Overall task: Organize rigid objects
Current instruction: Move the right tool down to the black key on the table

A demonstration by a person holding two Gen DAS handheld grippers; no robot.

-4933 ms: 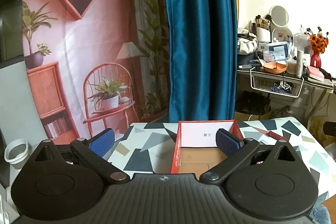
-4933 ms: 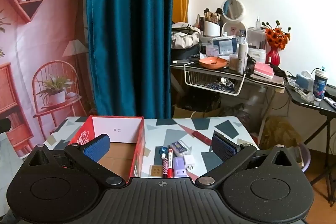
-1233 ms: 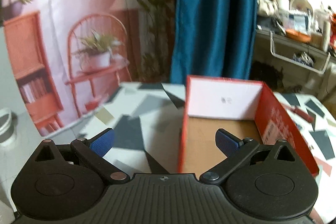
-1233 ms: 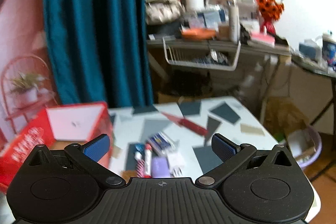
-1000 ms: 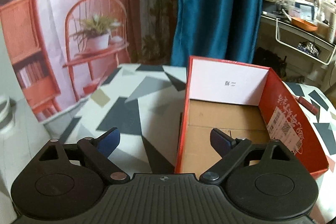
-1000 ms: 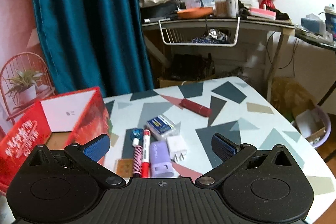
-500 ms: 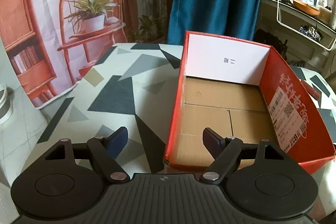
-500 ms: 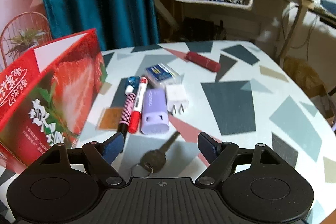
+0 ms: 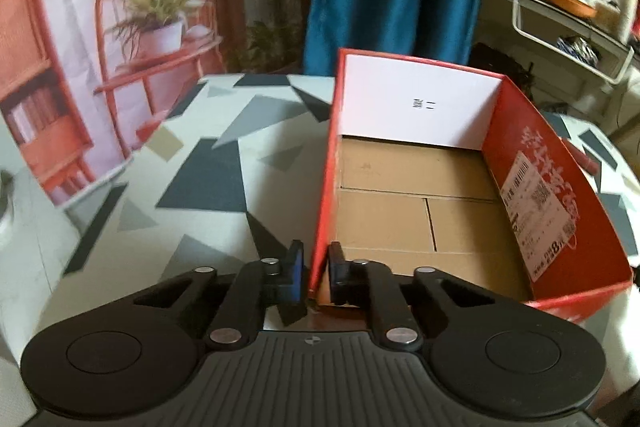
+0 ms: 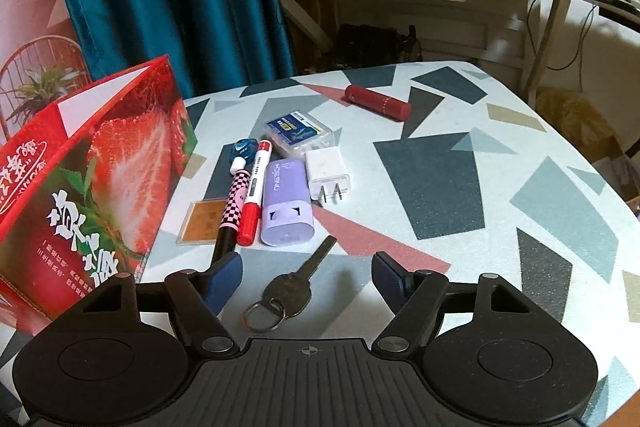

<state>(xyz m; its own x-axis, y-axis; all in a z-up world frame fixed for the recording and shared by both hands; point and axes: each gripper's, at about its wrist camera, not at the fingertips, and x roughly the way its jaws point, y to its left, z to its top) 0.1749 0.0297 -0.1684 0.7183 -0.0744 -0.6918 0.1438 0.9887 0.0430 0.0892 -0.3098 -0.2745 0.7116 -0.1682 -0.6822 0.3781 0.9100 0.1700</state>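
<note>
One key point(image 10: 294, 291) lies between the closing right tool point(image 10: 306, 273); the left tool point(image 9: 314, 267) seemingly clamps one box point(image 9: 326, 163) wall.

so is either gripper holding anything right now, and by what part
The left gripper is clamped on the red box at its near left wall. The right gripper holds nothing; its jaws are closing around the key.

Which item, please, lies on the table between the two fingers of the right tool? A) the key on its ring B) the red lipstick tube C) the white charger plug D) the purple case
A: in the right wrist view the key lies flat between the closing fingers of the right tool, whose pads do not yet touch it.
</note>
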